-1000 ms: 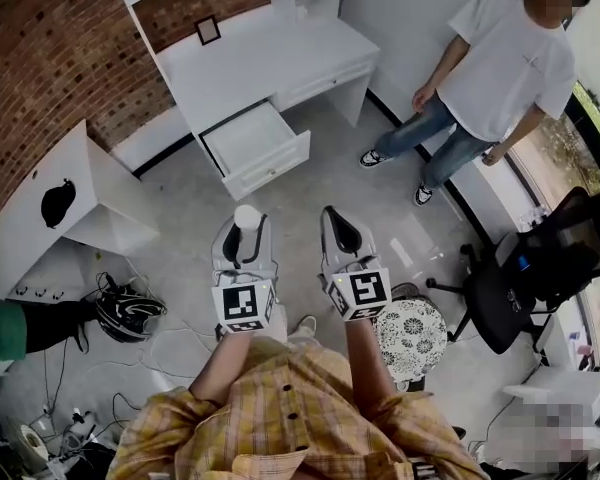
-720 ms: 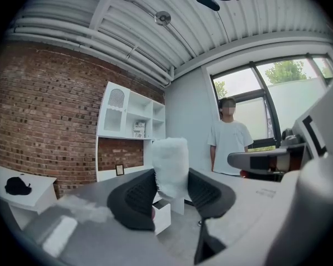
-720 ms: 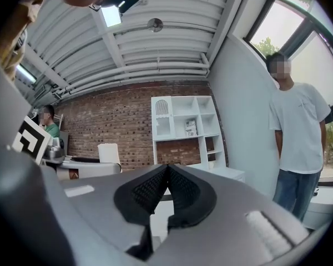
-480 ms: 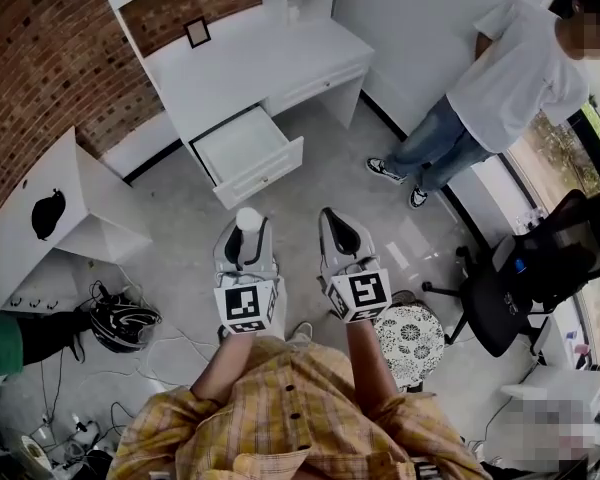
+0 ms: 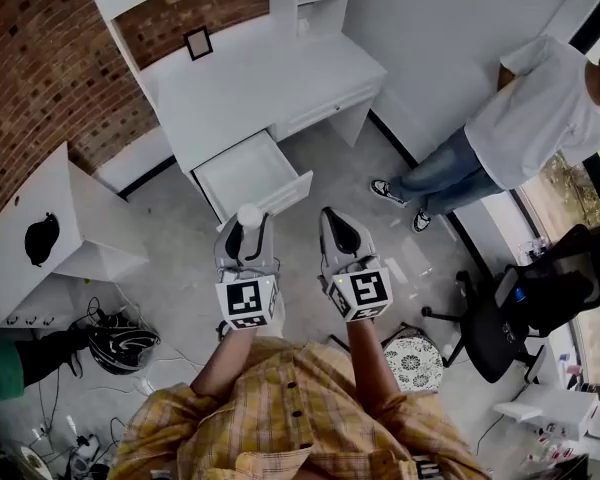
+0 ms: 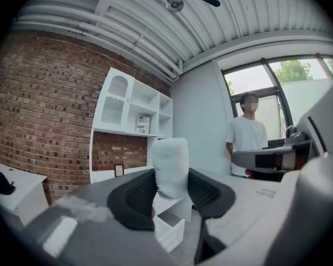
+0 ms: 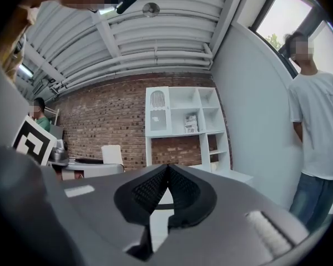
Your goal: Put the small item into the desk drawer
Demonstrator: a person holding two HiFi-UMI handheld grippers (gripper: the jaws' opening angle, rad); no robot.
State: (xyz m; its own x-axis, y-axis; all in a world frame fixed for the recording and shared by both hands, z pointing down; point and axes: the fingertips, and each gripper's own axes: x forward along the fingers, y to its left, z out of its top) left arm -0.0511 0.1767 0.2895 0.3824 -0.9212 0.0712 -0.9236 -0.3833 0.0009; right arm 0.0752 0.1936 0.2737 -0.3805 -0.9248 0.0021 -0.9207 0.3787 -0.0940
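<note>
A small white cylindrical item (image 6: pixel 170 165) stands upright between the black pads of my left gripper (image 5: pixel 246 236), which is shut on it; the head view shows its round white top (image 5: pixel 248 215). The white desk (image 5: pixel 250 73) stands against the brick wall, and its drawer (image 5: pixel 248 173) is pulled out and open, just ahead of the left gripper. My right gripper (image 5: pixel 338 234) is beside the left one, level with it, shut with nothing between its pads (image 7: pixel 167 187). Through the left gripper's jaws the open drawer (image 6: pixel 169 226) shows low and ahead.
A person in a white shirt (image 5: pixel 540 118) stands right of the desk. A black office chair (image 5: pixel 525 303) and a patterned round stool (image 5: pixel 415 360) are at the right. A low white table (image 5: pixel 40 233) is at the left, with a helmet (image 5: pixel 120 348) and cables on the floor.
Both grippers have travelled forward toward the desk; the open drawer now lies just ahead of the left gripper. The white item stays in the left jaws.
</note>
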